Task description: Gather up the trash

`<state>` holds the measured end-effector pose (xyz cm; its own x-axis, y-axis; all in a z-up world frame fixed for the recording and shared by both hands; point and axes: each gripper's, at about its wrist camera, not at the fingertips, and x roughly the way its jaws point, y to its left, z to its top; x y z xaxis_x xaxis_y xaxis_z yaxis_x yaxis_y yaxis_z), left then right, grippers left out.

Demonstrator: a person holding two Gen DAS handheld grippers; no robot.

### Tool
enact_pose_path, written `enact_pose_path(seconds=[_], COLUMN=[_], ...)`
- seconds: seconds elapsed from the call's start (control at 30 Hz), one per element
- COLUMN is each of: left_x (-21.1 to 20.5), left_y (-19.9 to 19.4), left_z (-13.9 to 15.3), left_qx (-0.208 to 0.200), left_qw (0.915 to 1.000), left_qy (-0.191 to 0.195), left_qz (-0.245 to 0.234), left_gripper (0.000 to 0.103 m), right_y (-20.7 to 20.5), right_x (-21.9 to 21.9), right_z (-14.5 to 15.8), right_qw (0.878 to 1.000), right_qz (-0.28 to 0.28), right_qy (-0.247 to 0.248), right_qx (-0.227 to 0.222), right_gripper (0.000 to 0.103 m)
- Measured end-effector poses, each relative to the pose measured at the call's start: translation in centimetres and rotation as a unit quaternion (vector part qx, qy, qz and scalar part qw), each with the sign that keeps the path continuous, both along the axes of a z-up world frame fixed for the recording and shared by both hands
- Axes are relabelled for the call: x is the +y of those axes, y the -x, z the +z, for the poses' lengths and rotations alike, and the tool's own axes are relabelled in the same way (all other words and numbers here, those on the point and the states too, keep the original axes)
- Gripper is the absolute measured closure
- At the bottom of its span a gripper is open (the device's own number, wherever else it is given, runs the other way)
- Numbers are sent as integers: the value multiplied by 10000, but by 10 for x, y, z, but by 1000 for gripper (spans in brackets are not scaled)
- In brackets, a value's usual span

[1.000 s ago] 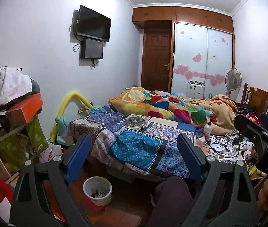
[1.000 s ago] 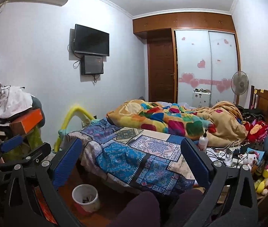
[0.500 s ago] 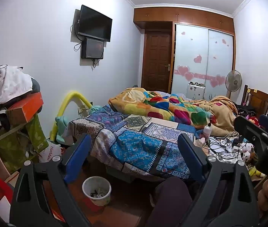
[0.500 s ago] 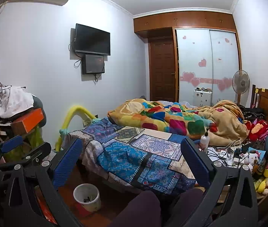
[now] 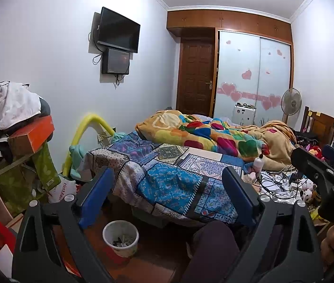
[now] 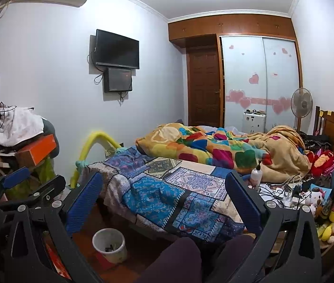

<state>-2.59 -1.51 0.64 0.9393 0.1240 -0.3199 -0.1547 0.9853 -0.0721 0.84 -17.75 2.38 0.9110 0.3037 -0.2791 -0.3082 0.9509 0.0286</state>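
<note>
A small white trash bin [image 5: 120, 237] with scraps inside stands on the reddish floor by the bed's foot; it also shows in the right wrist view [image 6: 109, 241]. My left gripper [image 5: 167, 188] is open and empty, held above the bin and facing the bed. My right gripper [image 6: 164, 193] is open and empty, level with it on the right. The right gripper's arm [image 5: 327, 179] shows at the right edge of the left wrist view. No loose trash is clearly told apart from the clutter.
A bed with a patchwork cover [image 5: 171, 176] and a colourful quilt [image 6: 214, 148] fills the middle. Cables, a pump bottle [image 6: 256, 173] and toys [image 6: 318, 195] crowd its right side. Piled boxes and clothes [image 5: 20, 127] stand left. My knees [image 6: 190, 259] are below.
Both views have shifted only slightly; the grippers stay open and nothing has been picked up or moved.
</note>
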Motion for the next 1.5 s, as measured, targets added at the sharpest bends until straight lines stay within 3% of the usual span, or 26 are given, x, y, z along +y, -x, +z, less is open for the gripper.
enact_pose_path(seconds=[1.5], left_x=[-1], left_y=[-2], left_z=[9], left_qx=[1], left_qw=[9997], left_qy=[137], left_qz=[-181], left_gripper=[4], right_y=[2], right_x=[-5], right_z=[1], right_qw=[10000], right_qz=[-11], right_qy=[-29], right_qx=[47], right_gripper=[0])
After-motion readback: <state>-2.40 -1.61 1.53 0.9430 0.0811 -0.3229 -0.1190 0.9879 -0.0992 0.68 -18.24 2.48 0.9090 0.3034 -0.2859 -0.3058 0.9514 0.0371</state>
